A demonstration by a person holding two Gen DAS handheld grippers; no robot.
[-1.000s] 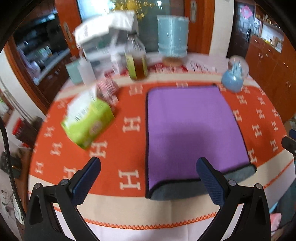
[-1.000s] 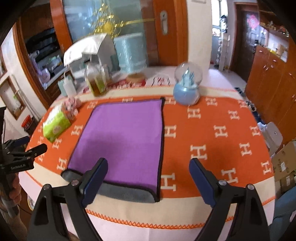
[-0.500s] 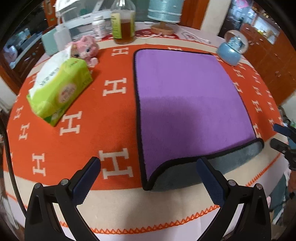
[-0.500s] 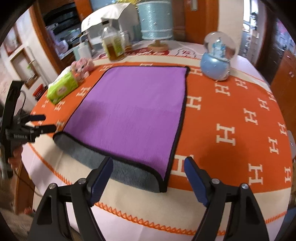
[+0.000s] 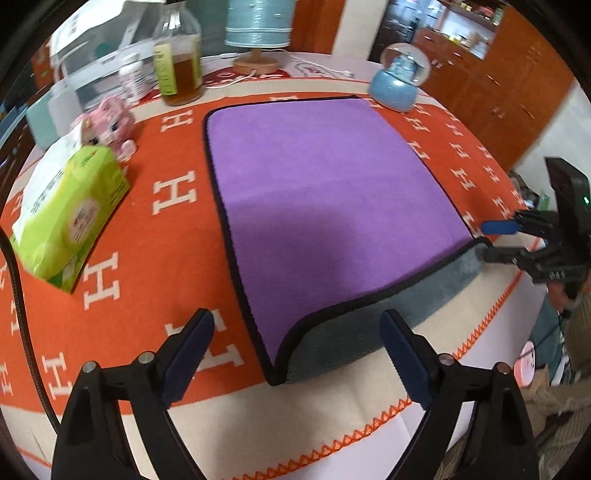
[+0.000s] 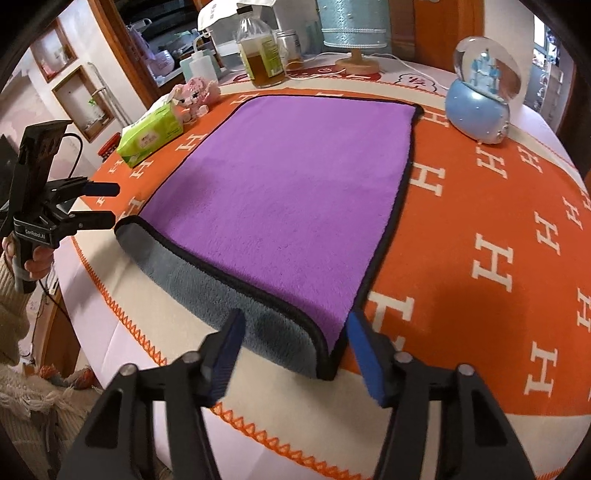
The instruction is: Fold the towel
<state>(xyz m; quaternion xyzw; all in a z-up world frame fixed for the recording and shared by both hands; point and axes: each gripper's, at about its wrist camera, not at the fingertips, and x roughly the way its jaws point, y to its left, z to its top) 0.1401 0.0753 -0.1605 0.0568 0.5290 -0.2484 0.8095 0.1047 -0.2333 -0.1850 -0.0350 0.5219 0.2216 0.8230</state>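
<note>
A purple towel [image 5: 317, 199] with black trim and a grey underside lies flat on the orange tablecloth; it also shows in the right wrist view [image 6: 295, 192]. Its near edge hangs over the table's front, grey side showing. My left gripper [image 5: 297, 343] is open, its jaws astride the towel's near left corner. It also shows in the right wrist view [image 6: 105, 205], level with that corner. My right gripper [image 6: 295, 343] is open around the near right corner. It also shows in the left wrist view [image 5: 496, 240], at that corner.
A green tissue pack [image 5: 66, 214] and a pink toy [image 5: 107, 125] lie left of the towel. A jar of amber liquid [image 5: 179, 59], a blue lamp [image 5: 258, 26] and a snow globe [image 5: 399, 81] stand behind it. The table edge [image 5: 332, 446] is close below both grippers.
Both grippers have moved down and forward to the towel's near corners. The right gripper's jaws have narrowed a little. The towel has not moved.
</note>
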